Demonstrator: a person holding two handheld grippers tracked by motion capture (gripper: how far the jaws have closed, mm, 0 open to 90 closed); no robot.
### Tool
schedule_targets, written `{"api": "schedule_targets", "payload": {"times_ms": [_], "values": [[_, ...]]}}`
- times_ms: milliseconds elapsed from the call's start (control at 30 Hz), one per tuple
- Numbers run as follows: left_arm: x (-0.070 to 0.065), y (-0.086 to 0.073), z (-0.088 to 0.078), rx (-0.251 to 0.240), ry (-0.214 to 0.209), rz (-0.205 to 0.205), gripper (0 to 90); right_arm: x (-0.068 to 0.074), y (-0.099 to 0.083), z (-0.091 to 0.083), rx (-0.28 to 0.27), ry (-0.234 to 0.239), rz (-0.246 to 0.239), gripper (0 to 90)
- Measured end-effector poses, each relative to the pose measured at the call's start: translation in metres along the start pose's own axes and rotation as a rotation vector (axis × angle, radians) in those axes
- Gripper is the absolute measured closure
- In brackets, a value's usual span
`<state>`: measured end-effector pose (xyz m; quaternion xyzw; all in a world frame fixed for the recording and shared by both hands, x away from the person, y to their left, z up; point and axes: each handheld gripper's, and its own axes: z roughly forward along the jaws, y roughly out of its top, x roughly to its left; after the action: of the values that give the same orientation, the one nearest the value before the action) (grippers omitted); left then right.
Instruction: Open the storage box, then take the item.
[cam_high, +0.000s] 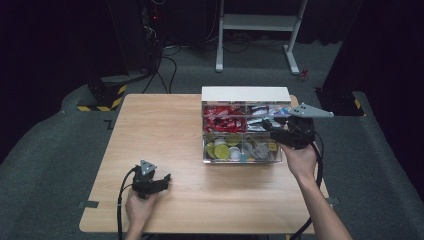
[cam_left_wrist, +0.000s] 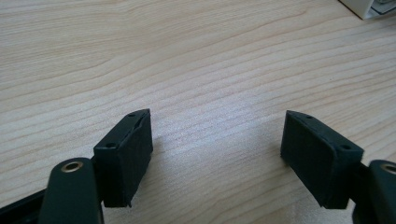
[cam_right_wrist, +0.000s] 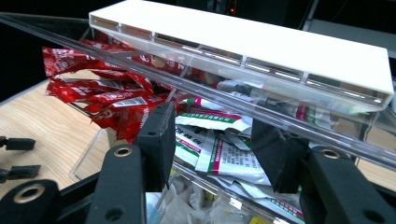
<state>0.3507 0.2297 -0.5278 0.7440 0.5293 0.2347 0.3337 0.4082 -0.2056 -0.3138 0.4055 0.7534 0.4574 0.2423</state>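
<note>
While the left gripper (cam_high: 161, 178) rests wide open and empty on the table (cam_high: 150, 135), the right gripper (cam_right_wrist: 212, 144) hovers over the clear organiser box (cam_high: 244, 125). Its jaws bracket white sachets (cam_right_wrist: 224, 156) in the box's right compartment; whether they grip one is unclear.

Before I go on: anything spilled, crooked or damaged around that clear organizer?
Nothing stands out. The clear organizer sits square on the table, its red packets and white sachets all inside their compartments. The right gripper is at its right end; the left gripper rests open on bare wood.
</note>
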Motion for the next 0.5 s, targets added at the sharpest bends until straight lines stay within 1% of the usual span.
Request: {"api": "schedule_targets", "payload": {"times_ms": [67, 133, 233, 267, 300, 367, 400, 500], "values": [[0.000, 0.000, 0.000, 0.000, -0.001, -0.001, 25.3, 0.000, 0.002, 0.001, -0.001, -0.002, -0.001, 50.3], [0.000, 0.000, 0.000, -0.003, 0.003, 0.000, 25.5, -0.002, 0.006, 0.000, -0.008, 0.002, 0.009, 49.5], [0.000, 0.001, 0.001, -0.004, 0.002, -0.007, 26.0, -0.003, 0.011, -0.003, -0.024, 0.000, 0.000, 49.5], [0.000, 0.002, 0.002, -0.002, 0.001, 0.002, 25.9, -0.005, 0.014, 0.000, -0.004, -0.008, -0.007, 50.3], [0.000, 0.002, 0.002, -0.001, 0.000, 0.011, 25.8, -0.005, 0.015, 0.000, 0.003, -0.013, -0.016, 50.1], [-0.001, 0.002, 0.002, -0.001, -0.003, 0.012, 25.6, -0.006, 0.016, -0.001, 0.007, -0.007, -0.008, 49.7], [-0.001, 0.002, 0.002, -0.001, -0.004, 0.013, 25.6, -0.007, 0.019, -0.003, 0.017, 0.008, 0.012, 49.6], [-0.001, 0.002, 0.002, -0.001, -0.006, 0.010, 26.0, -0.008, 0.024, -0.006, 0.017, -0.003, 0.010, 49.6]]}}
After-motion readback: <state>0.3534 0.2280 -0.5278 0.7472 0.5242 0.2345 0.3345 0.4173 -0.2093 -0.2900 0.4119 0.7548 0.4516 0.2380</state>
